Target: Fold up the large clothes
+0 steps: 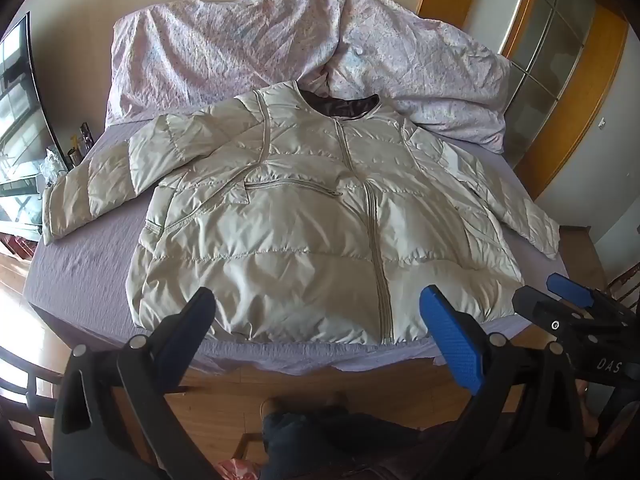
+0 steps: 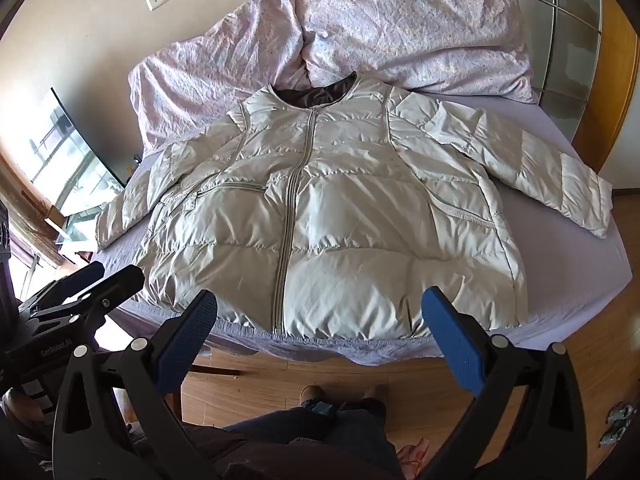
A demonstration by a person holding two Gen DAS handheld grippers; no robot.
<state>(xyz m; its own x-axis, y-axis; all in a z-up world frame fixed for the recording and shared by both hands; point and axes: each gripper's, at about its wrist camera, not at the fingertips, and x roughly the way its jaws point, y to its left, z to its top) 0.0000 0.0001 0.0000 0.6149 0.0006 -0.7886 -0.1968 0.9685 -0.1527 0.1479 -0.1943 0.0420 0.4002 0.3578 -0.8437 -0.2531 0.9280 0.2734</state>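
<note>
A cream puffer jacket point(image 1: 304, 208) point(image 2: 340, 208) lies flat on the bed, zipper side up. Its dark-lined collar points to the far end and its hem reaches the near edge. Both sleeves spread outward, the left sleeve point(image 1: 92, 196) towards one bed corner and the right sleeve point(image 2: 540, 168) towards the other side. My left gripper point(image 1: 318, 316) hovers open in front of the hem, nothing between its blue pads. My right gripper point(image 2: 320, 316) hangs beside it, also wide open and empty. Each shows in the other's view: right gripper point(image 1: 548, 296), left gripper point(image 2: 108, 276).
A lilac sheet point(image 1: 88, 248) point(image 2: 560, 280) covers the bed. A crumpled pink floral duvet point(image 1: 224, 48) point(image 2: 400, 28) is heaped at the head. A screen point(image 1: 20, 120) stands at the left and wooden wardrobe doors point(image 1: 560, 40) at the right. A person's legs point(image 2: 320, 432) stand on the wooden floor.
</note>
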